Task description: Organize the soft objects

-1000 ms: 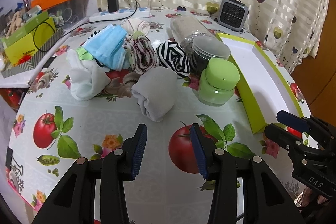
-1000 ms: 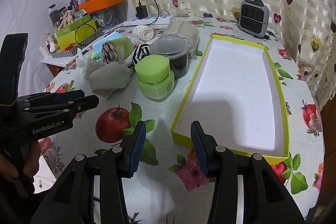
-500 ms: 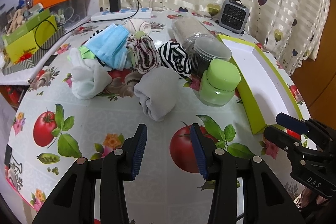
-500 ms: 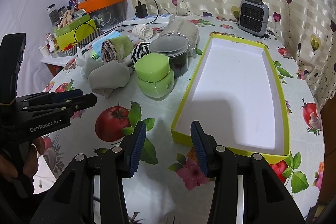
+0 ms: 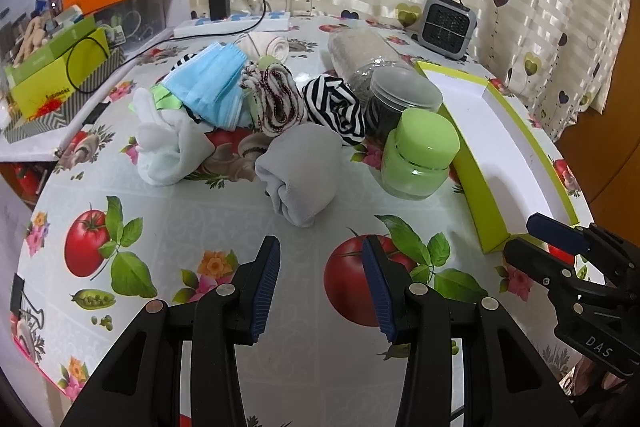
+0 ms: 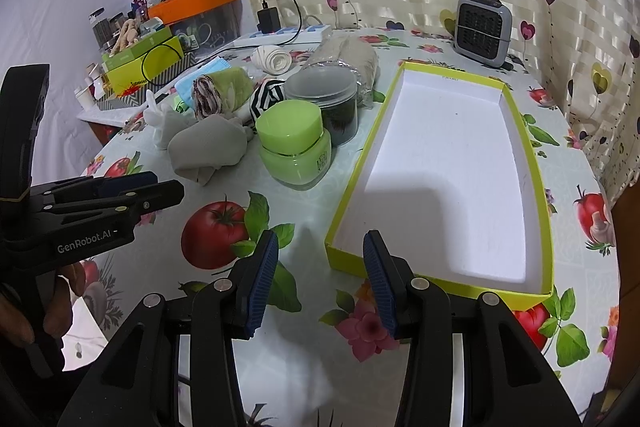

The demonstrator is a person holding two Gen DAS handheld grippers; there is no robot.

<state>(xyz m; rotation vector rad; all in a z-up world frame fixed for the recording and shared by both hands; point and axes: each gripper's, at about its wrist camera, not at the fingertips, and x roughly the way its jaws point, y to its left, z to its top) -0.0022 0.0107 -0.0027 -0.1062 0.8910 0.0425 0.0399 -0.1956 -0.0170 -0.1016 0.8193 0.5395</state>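
A pile of soft things lies mid-table: a grey rolled cloth (image 5: 301,173) nearest, a white sock (image 5: 170,147), a blue face mask (image 5: 208,93), a red-patterned roll (image 5: 278,101) and a black-and-white striped roll (image 5: 336,109). The grey cloth also shows in the right wrist view (image 6: 208,147). My left gripper (image 5: 320,283) is open and empty, just short of the grey cloth. My right gripper (image 6: 318,281) is open and empty at the near corner of the empty yellow-green box (image 6: 548,211).
A green jar (image 5: 420,157) and a dark clear-lidded jar (image 5: 400,103) stand between the pile and the box. A small grey heater (image 6: 482,25), a power strip (image 5: 236,25) and cluttered boxes (image 5: 52,67) sit at the back and left.
The left gripper has crept slightly forward toward the grey cloth. The right gripper has barely moved.
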